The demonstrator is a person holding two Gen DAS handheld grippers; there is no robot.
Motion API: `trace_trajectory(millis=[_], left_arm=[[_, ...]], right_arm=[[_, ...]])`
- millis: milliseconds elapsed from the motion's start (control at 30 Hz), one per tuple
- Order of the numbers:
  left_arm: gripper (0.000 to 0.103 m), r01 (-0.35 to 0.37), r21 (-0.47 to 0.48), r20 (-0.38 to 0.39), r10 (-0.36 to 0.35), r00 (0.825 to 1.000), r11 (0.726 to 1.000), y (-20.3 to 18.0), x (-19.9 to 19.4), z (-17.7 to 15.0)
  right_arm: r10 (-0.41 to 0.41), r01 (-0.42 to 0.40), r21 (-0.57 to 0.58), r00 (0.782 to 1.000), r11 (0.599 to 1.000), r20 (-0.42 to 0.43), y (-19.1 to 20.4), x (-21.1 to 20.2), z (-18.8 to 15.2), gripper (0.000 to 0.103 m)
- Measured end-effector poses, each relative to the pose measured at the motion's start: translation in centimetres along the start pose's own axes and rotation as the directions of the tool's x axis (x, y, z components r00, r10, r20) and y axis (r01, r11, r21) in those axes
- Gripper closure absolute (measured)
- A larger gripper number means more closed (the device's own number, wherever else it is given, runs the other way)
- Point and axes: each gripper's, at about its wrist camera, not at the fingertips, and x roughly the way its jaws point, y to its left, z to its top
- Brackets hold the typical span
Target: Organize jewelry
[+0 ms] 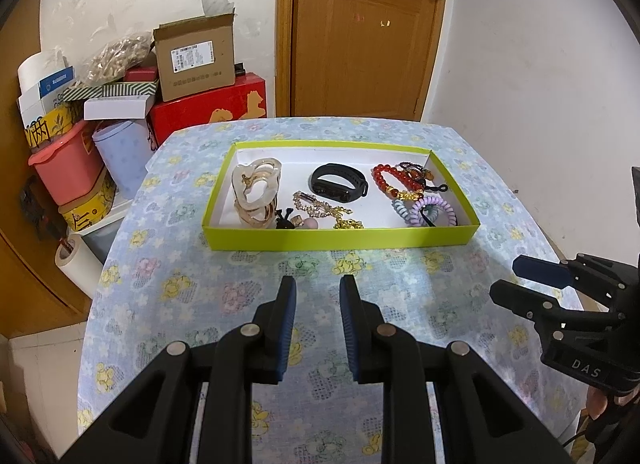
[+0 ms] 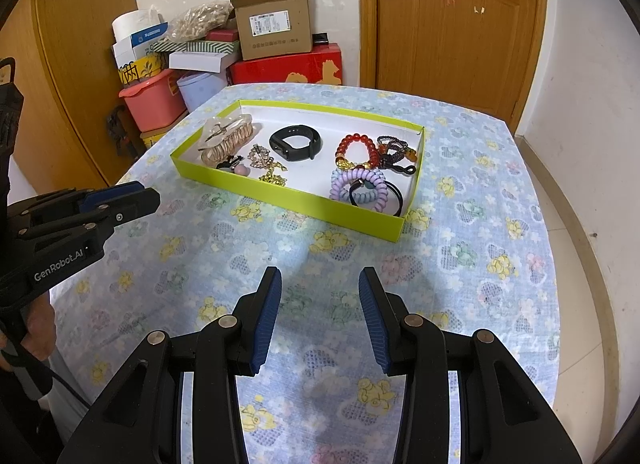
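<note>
While both grippers, left [image 1: 318, 288] and right [image 2: 319, 280], hover with jaws apart and empty, all jewelry sits in the tray [image 1: 340, 238]. Chain [image 1: 340, 211] is limp and light: pinch a bunch. Band [image 1: 340, 184] is stiffer: grip its strap.

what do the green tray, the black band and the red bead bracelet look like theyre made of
Green tray: likely cardboard, matte lime outside, white inside, with thin folded walls.
Black band: looks like matte rubber or silicone, smooth and flexible in its loop.
Red bead bracelet: glossy round beads, glass, stone or plastic, hard to say which; gold-coloured spacers look metallic.
</note>
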Motion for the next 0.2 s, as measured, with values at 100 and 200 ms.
trace_trajectory(millis=[100, 200], left_arm=[[0.080, -0.005, 0.009, 0.000, 0.005, 1.000, 1.000, -0.13, 0.09, -0.10], [0.080, -0.006, 0.012, -0.004, 0.006, 1.000, 1.000, -0.21, 0.22, -0.17]], right_arm=[[0.001, -0.001, 0.000, 1.000, 1.000, 0.000, 0.00, 0.00, 0.01, 0.062], [0.000, 0.000, 0.000, 1.000, 1.000, -0.001, 0.00, -0.01, 0.02, 0.062]])
